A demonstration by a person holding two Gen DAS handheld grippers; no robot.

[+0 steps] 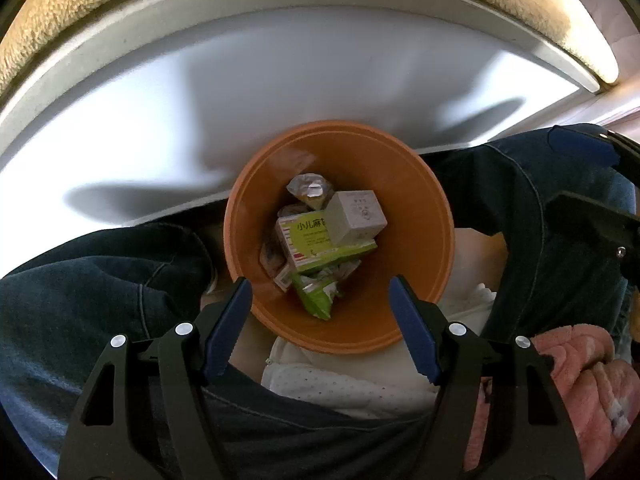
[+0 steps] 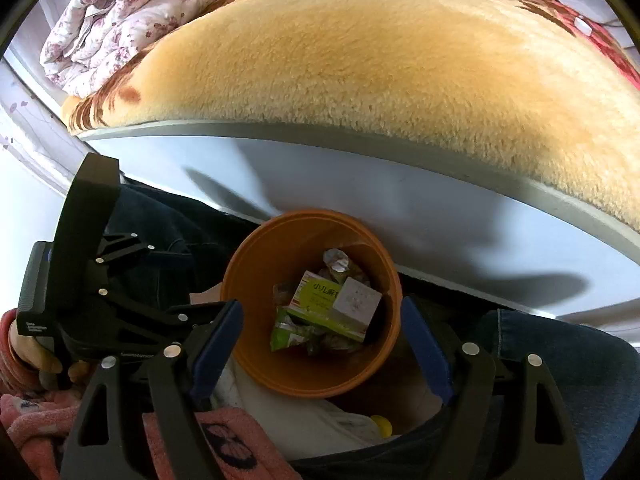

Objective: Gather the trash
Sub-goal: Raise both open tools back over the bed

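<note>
An orange bin (image 1: 420,208) stands on the floor between a person's knees, seen from above in both views. Inside it lie a green and yellow box (image 1: 308,240), a white box (image 1: 356,216), a silvery crumpled wrapper (image 1: 310,188) and a green packet (image 1: 316,296). My left gripper (image 1: 320,284) hangs over the bin's near rim, open, with nothing between its blue pads. My right gripper (image 2: 320,303) hangs open over the same bin (image 2: 256,280), also holding nothing. The right wrist view shows the green box (image 2: 316,296) and the white box (image 2: 356,300) too.
A bed with a tan fleece blanket (image 2: 360,60) and a white side panel (image 1: 280,80) rises right behind the bin. A folded floral quilt (image 2: 132,12) lies on it. Legs in jeans (image 1: 100,300) flank the bin. A pink sleeve (image 1: 580,368) is at the lower right.
</note>
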